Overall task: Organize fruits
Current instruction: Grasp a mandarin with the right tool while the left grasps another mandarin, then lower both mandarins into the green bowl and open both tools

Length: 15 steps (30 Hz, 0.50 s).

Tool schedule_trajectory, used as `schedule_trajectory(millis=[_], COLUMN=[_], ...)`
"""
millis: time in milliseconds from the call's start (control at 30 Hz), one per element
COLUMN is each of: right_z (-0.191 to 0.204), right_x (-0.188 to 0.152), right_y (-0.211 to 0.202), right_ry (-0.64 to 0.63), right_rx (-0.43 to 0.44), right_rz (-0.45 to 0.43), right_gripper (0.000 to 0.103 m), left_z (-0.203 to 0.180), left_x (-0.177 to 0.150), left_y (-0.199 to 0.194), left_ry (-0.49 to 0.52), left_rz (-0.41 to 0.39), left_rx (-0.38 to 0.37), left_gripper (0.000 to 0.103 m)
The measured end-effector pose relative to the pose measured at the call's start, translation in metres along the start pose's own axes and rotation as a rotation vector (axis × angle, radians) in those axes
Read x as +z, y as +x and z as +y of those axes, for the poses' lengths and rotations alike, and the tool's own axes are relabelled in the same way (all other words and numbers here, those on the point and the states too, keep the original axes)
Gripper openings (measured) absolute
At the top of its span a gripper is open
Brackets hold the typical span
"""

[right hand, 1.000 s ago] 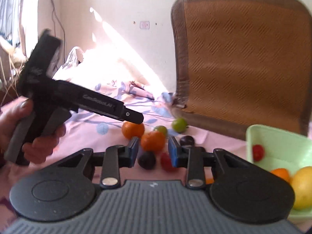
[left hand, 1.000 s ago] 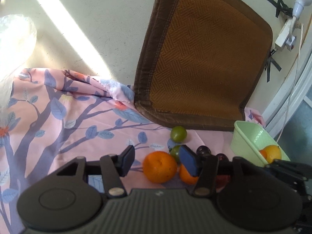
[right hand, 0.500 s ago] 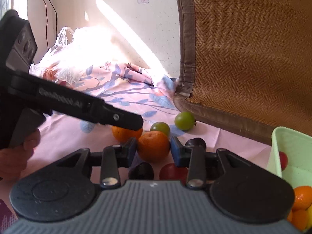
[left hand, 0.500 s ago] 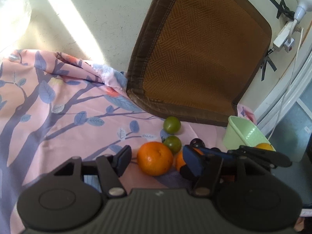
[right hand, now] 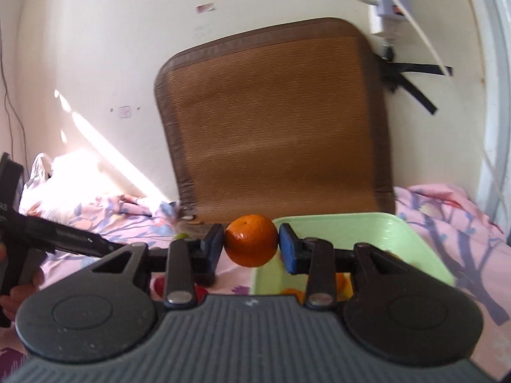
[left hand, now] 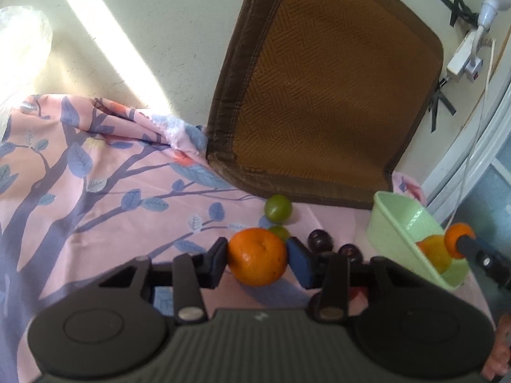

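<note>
My left gripper (left hand: 257, 260) is shut on an orange (left hand: 257, 261) just above the pink cloth. Two green fruits (left hand: 278, 208) and two dark plums (left hand: 320, 241) lie beyond it. My right gripper (right hand: 251, 245) is shut on a second orange (right hand: 251, 244) and holds it in the air over the near left rim of the light green basket (right hand: 412, 249). In the left wrist view the same basket (left hand: 399, 220) stands at the right with an orange fruit (left hand: 434, 252) inside, and the right gripper's orange (left hand: 459, 236) hangs above it.
A brown woven cushion (left hand: 322, 95) leans on the wall behind the fruit. A plastic bag (right hand: 73, 188) lies at the far left. A power strip with cables (left hand: 463, 60) hangs on the wall at the right. Red fruit (right hand: 198, 290) lies under the right gripper.
Both grippers closed on an orange each. The right gripper lifted its orange and swung right, over the green basket. The left gripper's jaws narrowed onto the orange on the cloth.
</note>
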State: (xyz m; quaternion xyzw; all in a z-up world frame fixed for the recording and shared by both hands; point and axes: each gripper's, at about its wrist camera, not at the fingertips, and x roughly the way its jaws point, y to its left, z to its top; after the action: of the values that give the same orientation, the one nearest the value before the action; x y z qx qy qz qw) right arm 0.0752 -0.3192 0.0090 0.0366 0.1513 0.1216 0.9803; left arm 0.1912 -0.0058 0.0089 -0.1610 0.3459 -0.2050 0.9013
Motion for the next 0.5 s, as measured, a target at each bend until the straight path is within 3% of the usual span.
schedule_trajectory(millis=[200,500], right_z=[-0.014,-0.021], right_x=[-0.012,-0.023], right_y=[-0.010,-0.006], right_ry=[-0.003,-0.057], right_rx=[-0.052,-0.099], right_rz=[-0.008,-0.019], right_gripper=[0.040,0.041], left_z=[-0.067,-0.164], left_x=[0.021,0.017], left_y=[0.002,0.061], left_ry=[0.091,0.211], left_rz=[-0.010,0.077], left_rx=[-0.094,-0.197], left_gripper=[0.041,0.041])
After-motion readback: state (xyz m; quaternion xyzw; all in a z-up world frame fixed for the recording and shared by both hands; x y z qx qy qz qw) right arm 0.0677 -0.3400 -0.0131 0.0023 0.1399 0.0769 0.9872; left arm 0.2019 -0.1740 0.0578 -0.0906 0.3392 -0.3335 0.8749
